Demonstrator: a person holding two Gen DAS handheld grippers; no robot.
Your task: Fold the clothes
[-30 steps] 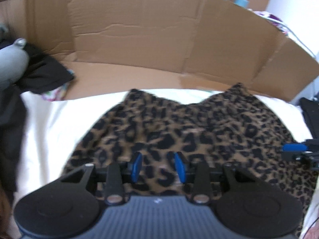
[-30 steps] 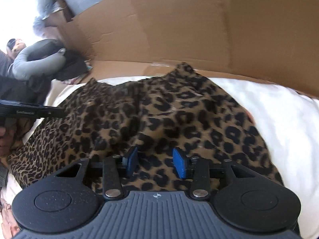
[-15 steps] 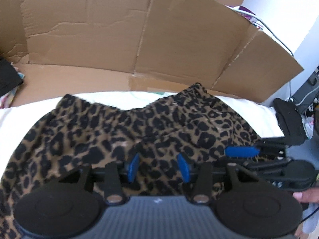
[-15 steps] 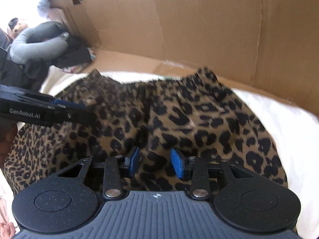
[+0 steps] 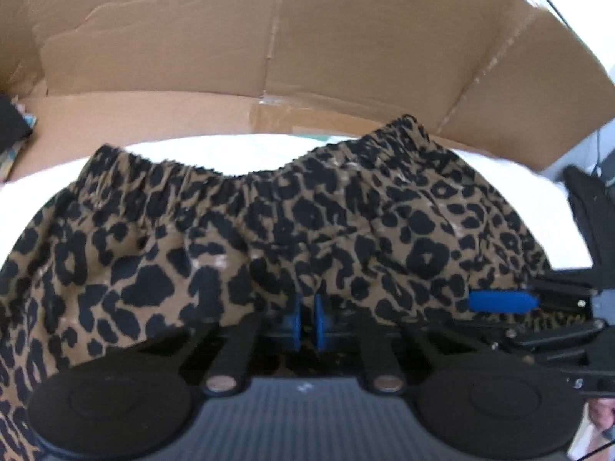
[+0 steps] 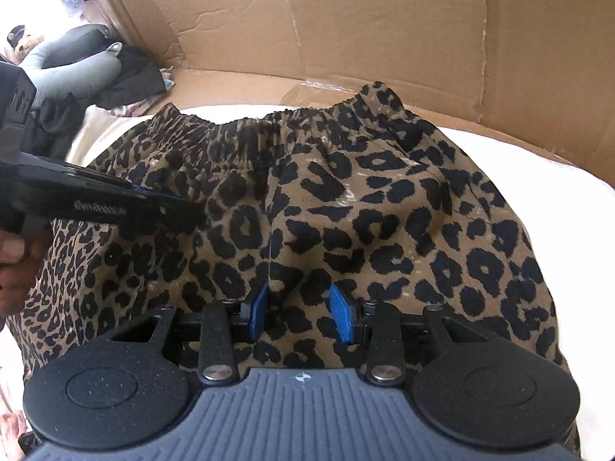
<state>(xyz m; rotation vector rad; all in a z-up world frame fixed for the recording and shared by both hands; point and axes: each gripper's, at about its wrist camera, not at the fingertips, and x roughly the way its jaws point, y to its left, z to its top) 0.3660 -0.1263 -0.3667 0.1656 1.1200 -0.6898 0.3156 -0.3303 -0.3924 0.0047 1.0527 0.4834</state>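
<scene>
Left wrist view: left gripper (image 5: 306, 320), jaws just clenched on leopard-print shorts (image 5: 269, 230) hem; waistband (image 5: 215, 180) lies crosswise beyond. Right gripper (image 6: 300, 313) jaws released, straddling cloth.

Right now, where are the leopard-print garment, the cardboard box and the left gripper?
leopard-print garment (image 6: 384, 199), right wrist view, on the middle of the fabric.
cardboard box (image 5: 173, 46), left wrist view, on the back wall.
left gripper (image 5: 306, 320), left wrist view, between its blue fingertips.

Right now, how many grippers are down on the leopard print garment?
2. The left gripper sits pinched shut at the leopard print garment near its middle; the right gripper hovers open over its right half. None seems hidden.
</scene>
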